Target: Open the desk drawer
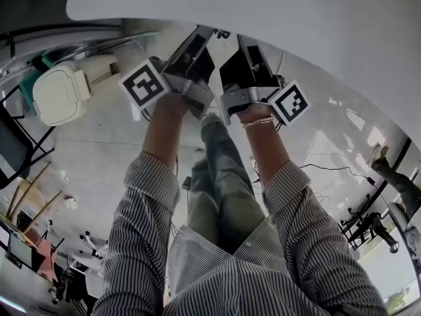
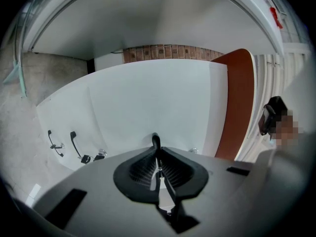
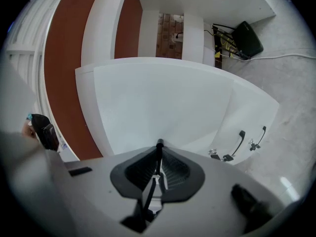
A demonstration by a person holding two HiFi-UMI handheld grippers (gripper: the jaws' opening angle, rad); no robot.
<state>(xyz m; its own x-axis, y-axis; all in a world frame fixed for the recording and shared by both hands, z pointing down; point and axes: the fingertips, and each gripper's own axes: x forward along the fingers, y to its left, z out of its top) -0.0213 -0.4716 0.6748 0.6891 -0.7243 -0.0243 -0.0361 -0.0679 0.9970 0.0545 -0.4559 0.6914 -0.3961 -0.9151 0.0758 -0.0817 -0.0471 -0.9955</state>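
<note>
Left gripper (image 2: pixel 156 141) and right gripper (image 3: pixel 159 145), both pinched together and empty, face one white cabinet (image 3: pixel 163 102) with two black handles (image 3: pixel 240 141).

In the head view the desk top (image 1: pixel 263 5) hides the handle (image 2: pixel 156 140) and the tips of the left gripper (image 1: pixel 205 37) and right gripper (image 1: pixel 242 45)

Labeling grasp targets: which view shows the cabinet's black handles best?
Right gripper view, marginally: both black handles sit sharp against the white cabinet, lower right. Left gripper view shows the same pair lower left, about as well. Head view shows none, only the desk top from above.
</note>
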